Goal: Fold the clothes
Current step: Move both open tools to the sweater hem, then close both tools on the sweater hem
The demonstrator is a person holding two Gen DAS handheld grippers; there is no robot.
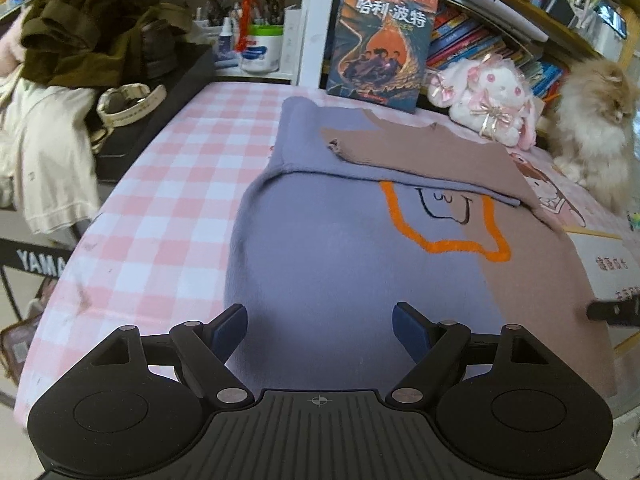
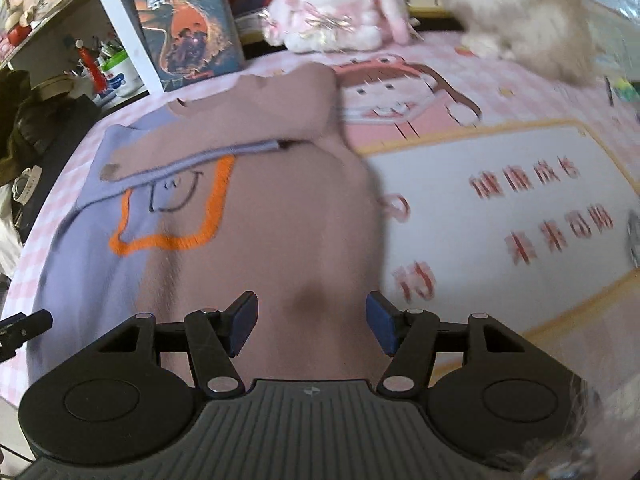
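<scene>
- The sweater [image 1: 340,272], half lavender and half dusty brown with an orange outline on its chest, lies flat on the pink checked surface [image 1: 160,208], both sleeves already crossed over the upper body.
- It looks like soft, thick knit: light, limp, likely to sag and drag rather than keep a crease, so each fold probably wants two corners lifted together.
- The left tool [image 1: 318,330] hovers released over the lavender near hem, nothing between its blue pads; the right tool [image 2: 312,322] hangs likewise released over the brown near hem, empty. That view is blurred.
- Sensible holds, in my judgement, are the two near hem corners, pinching the full thickness of knit so the layers do not slide apart.
- The sweater's left edge has open checked cloth beside it; its right edge borders a printed mat [image 2: 500,208] with red characters.
- Far room is tighter: a book [image 1: 380,40], a plush rabbit [image 1: 492,100] and a fluffy cat [image 1: 596,128] sit just beyond the collar, so a hem-to-collar fold should land short of them.
</scene>
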